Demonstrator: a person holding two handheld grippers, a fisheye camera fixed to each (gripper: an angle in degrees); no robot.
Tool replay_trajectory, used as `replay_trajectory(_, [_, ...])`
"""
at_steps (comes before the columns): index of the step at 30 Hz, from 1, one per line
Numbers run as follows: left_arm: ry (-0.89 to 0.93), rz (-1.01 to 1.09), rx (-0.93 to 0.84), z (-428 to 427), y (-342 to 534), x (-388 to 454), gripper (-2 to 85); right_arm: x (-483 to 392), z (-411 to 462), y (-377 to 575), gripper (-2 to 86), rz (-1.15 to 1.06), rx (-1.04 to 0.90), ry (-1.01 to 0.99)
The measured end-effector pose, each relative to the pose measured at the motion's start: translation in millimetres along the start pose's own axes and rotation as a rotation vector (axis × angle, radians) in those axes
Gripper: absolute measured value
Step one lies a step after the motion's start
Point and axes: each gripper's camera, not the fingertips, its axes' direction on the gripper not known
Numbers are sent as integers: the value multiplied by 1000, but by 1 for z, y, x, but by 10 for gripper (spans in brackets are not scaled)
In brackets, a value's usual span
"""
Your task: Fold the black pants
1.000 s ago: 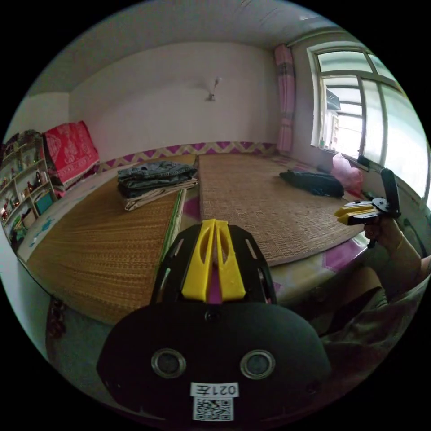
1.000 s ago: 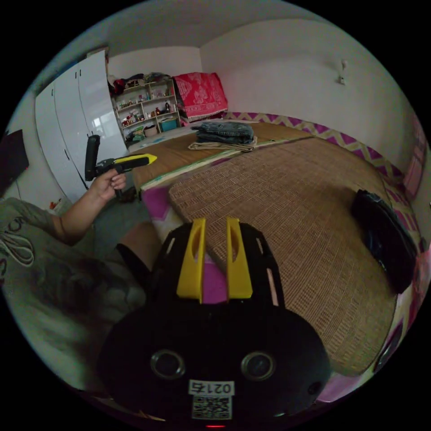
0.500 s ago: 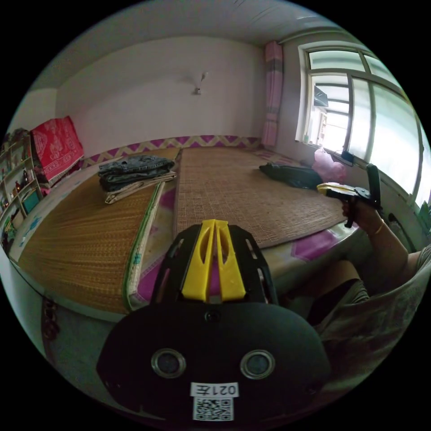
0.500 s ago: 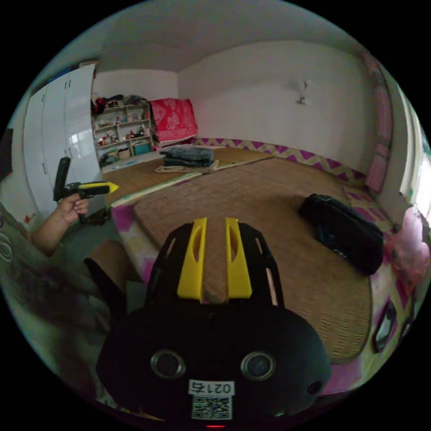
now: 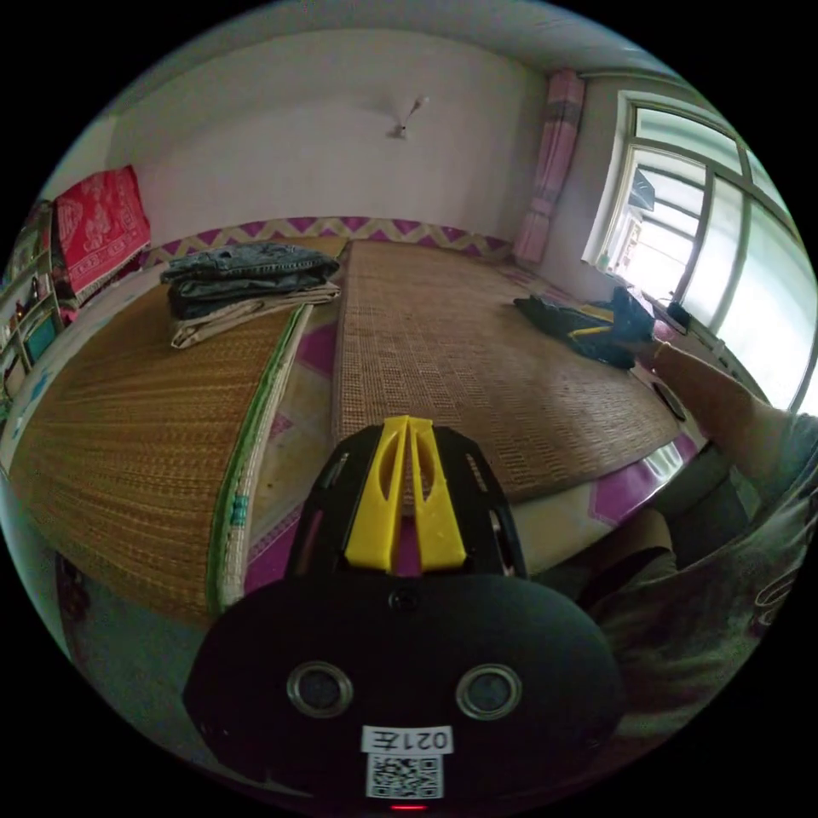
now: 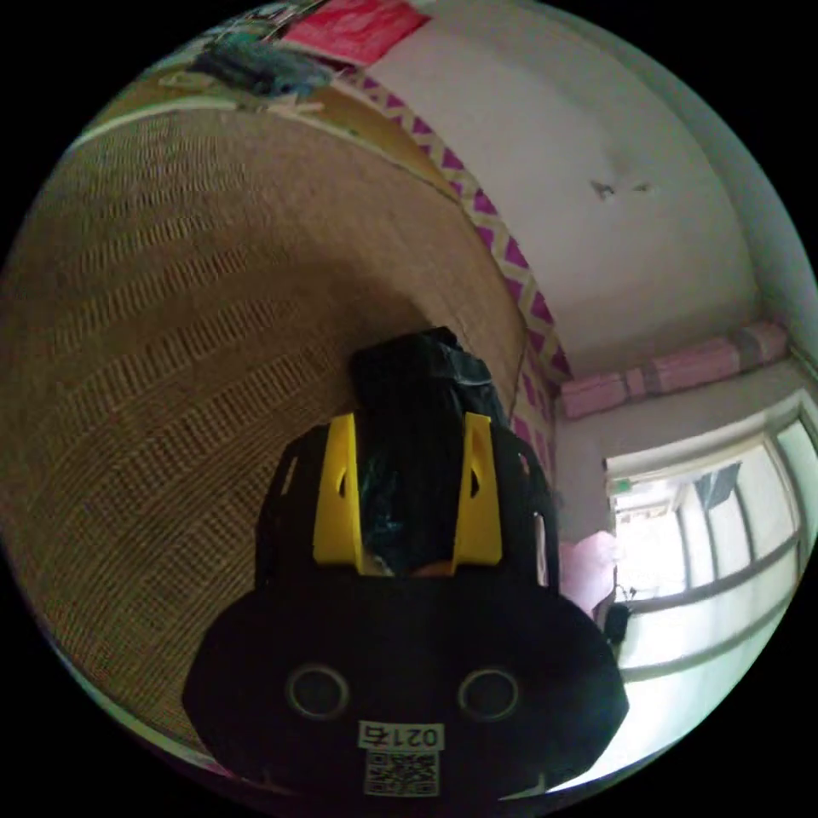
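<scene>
The black pants (image 5: pixel 558 317) lie bunched at the far right side of a woven mat (image 5: pixel 460 358), near the window. In the left gripper view, the person's arm (image 5: pixel 716 400) reaches out and holds the right gripper (image 5: pixel 596 329) right at the pants. In the right gripper view, the right gripper (image 6: pixel 409 419) stands wide open, and the pants (image 6: pixel 417 379) sit between its two yellow jaws. My left gripper (image 5: pixel 407 423) is shut with nothing in it and hovers above the near edge of the mat.
A stack of folded clothes (image 5: pixel 247 281) rests on a second mat (image 5: pixel 128 409) to the left. A window (image 5: pixel 724 247) and a pink curtain (image 5: pixel 554 162) are on the right. A pink bag (image 6: pixel 588 562) lies beyond the pants. The person's body (image 5: pixel 724 596) is at lower right.
The right gripper has travelled across the mat to the black pants and spread its jaws wider around them. The left gripper stays shut; its view has shifted slightly.
</scene>
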Motion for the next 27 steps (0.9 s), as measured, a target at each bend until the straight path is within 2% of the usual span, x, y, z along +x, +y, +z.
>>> replay_trajectory(4, [3,-31,-21,11,-1,-10,-10,-10,35,-36,157,-79,-75,60])
replay_trajectory(9, [13,-42,-20,20,-9,-19,-10,-22,59,-66,85,-108,-177,163])
replay_trajectory(13, [39,-48,-29,25,-13,-25,-10,42,35,-70,67,135,-163,-59])
replay_trajectory(15, [50,-53,-34,27,-14,-31,-10,115,4,-55,65,368,-94,-191])
replay_trajectory(17, [47,-61,-32,29,-13,-35,-10,159,-29,-46,64,449,-48,-191])
replay_trajectory(21, [76,-82,-23,32,-13,-45,-10,202,-145,-61,63,434,146,-202])
replay_trajectory(25, [122,-93,-5,31,-12,-51,-10,139,-239,-118,63,249,271,-229])
replay_trajectory(27, [149,-109,7,29,-9,-55,-10,55,-273,-156,64,94,333,-338])
